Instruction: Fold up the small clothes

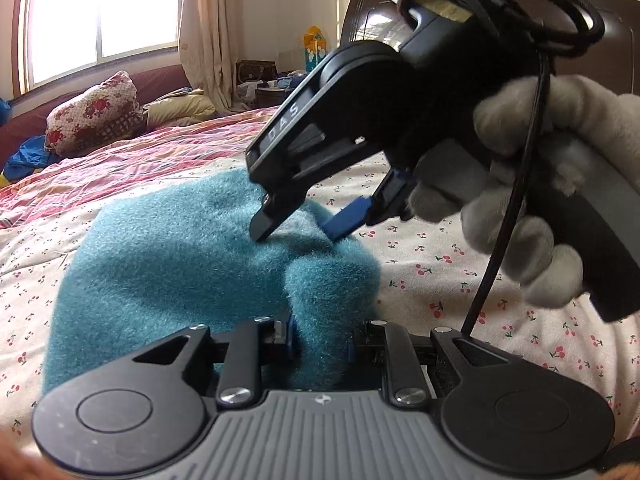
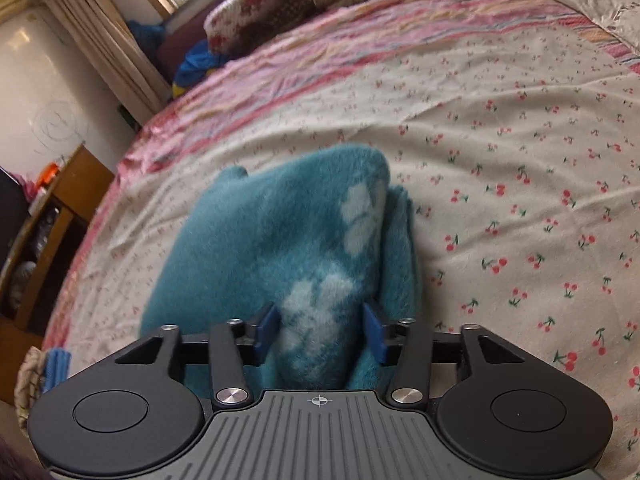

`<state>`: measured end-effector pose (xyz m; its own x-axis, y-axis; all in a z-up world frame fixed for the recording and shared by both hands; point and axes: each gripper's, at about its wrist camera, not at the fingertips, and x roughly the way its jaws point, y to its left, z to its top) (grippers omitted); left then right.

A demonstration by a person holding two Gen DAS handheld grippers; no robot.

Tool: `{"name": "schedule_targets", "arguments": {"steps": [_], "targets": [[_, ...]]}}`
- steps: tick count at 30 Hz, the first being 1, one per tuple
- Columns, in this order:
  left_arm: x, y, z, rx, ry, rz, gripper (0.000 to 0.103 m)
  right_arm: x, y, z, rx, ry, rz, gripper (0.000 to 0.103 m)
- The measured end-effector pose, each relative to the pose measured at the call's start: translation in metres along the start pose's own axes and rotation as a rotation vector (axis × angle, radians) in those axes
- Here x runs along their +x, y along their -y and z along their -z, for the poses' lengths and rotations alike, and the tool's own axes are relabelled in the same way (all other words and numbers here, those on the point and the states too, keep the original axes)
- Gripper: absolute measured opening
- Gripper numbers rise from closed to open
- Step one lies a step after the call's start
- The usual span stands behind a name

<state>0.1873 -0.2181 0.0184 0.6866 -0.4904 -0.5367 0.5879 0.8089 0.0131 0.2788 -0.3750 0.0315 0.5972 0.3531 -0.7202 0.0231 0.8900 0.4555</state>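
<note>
A bed [image 2: 500,128] under a cherry-print sheet, and on it the teal garment I am folding.

My left claw [image 1: 322,340] is pinched down on a bunched ridge of the teal fleece garment [image 1: 168,248] at its near edge. My right claw [image 2: 320,332] stands part open with a fold of the same garment [image 2: 272,236] between its blue pads [image 2: 267,330], which do not look to press on it. My gloved hand [image 1: 532,216] carries that right claw [image 1: 304,228], tips down on the fleece. To do this fold well, I judge the right should let go cleanly and lift straight off while the left holds, so the layers stay stacked. No containers of note; a wooden shelf [image 2: 60,208] stands beside the bed, its contents unclear.
</note>
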Motion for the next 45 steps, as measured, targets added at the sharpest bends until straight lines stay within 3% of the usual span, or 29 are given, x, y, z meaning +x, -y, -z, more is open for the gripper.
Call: {"name": "schedule_targets", "arguments": {"steps": [4,10,15,21,23,25,29,34,45], "targets": [[0.002,0.002,-0.001,0.002,0.002,-0.001,0.026,-0.001,0.005,0.01,0.007,-0.028,-0.038,0.049],[-0.006,0.002,0.001,0.029,0.003,0.013,0.028,-0.009,0.006,0.021,-0.024,0.006,-0.044,0.027],[-0.04,-0.019,0.004,-0.013,-0.018,0.1,0.04,-0.021,0.018,0.033,0.004,0.049,-0.057,0.025],[-0.069,-0.056,-0.002,-0.129,0.036,0.124,0.041,-0.031,0.02,0.032,0.033,0.085,-0.085,0.025],[-0.069,-0.07,-0.007,-0.179,0.048,0.107,0.041,-0.033,0.019,0.029,0.021,0.083,-0.081,0.025],[-0.062,-0.081,-0.01,-0.193,0.052,0.041,0.041,-0.033,0.018,0.03,0.015,0.08,-0.073,0.025],[-0.04,-0.103,-0.007,-0.238,0.003,-0.034,0.041,-0.027,0.023,0.047,0.046,0.061,-0.06,0.024],[-0.02,-0.103,0.006,-0.205,-0.056,-0.056,0.04,-0.021,0.033,0.065,0.103,0.077,-0.078,0.025],[-0.033,-0.107,-0.023,-0.142,-0.021,-0.057,0.04,-0.036,0.012,0.049,0.071,0.119,-0.073,0.035]]}}
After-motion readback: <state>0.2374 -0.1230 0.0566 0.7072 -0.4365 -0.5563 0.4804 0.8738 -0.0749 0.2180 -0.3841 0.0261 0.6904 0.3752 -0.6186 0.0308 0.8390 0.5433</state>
